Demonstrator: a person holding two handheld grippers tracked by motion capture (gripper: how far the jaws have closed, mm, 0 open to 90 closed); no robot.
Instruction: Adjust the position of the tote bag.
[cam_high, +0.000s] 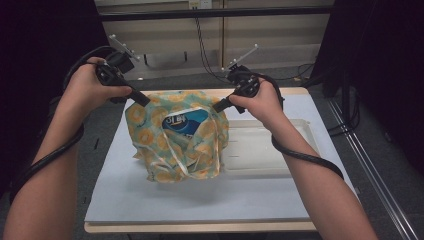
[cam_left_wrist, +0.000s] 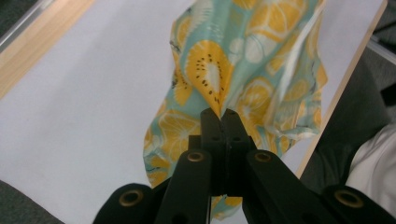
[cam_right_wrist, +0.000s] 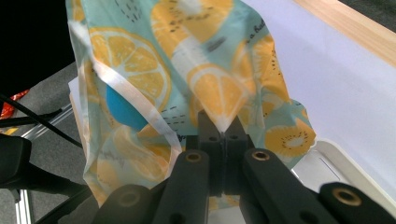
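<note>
Bag on counter, left of tray, blue packet inside | left tongs, right tongs: each clenched on bag rim | risk: thin film may slip out or tear if pulled apart.

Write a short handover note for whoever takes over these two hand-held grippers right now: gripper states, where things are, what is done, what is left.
Left hand-held gripper: shut on the bag's left top edge.
Right hand-held gripper: shut on the bag's right top edge.
Bag: lemon-print plastic, standing on the white mat, mouth held apart between the grippers. A blue pack shows inside at the opening.
White tray: on the mat, right of the bag, nothing on it.
Done: both edges gripped, bag opened.
Left: probably getting the blue pack out, perhaps onto the tray; keep both grips firm.
</note>
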